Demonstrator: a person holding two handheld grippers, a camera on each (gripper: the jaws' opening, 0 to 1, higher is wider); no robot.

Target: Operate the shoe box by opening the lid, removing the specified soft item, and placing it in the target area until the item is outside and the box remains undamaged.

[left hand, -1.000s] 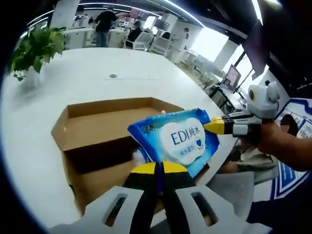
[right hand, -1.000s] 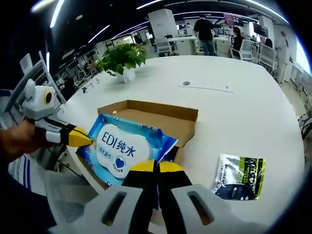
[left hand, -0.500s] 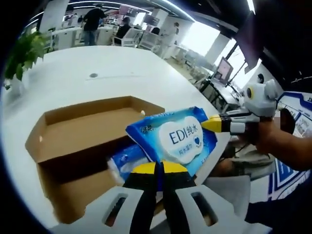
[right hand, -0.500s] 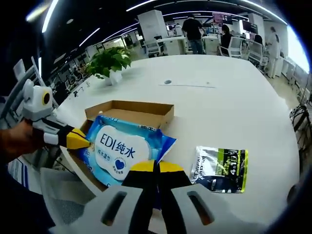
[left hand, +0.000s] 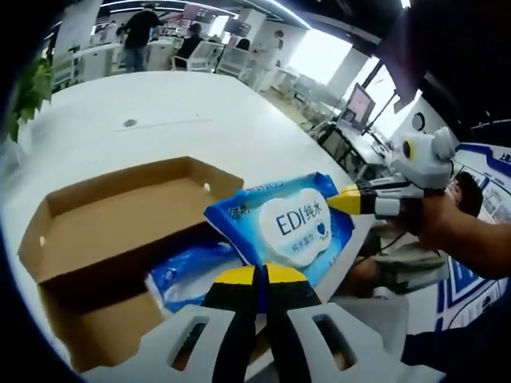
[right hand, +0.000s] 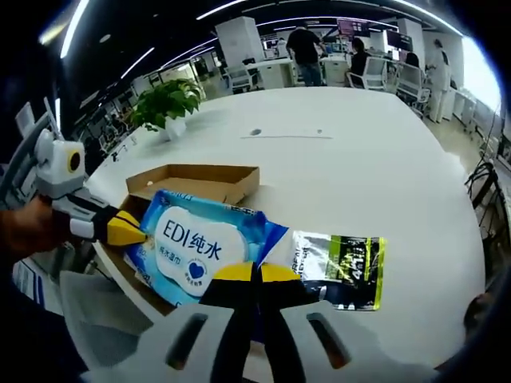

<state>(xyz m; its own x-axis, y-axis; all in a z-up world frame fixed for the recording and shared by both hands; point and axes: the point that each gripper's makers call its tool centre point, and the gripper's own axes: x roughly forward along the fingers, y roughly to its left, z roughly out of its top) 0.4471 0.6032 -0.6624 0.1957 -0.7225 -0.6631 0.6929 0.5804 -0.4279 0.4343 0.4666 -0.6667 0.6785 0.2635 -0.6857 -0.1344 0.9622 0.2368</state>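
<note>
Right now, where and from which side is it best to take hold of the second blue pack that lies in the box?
Probably at the blue pack's exposed end, coming from above through the open box top. It lies flat and looks soft; the held wipes pack covers its other end.

Illumination is bright and even, supplied by ceiling light strips (right hand: 231,8) and by daylight from windows (left hand: 323,54) that are overexposed to plain white. The white desk (right hand: 383,152) shows soft glare across its far edge, and the open box (left hand: 96,231) holds a dark shadow inside its near wall. Both views show strong fisheye curvature toward the edges; distant background detail is soft.
</note>
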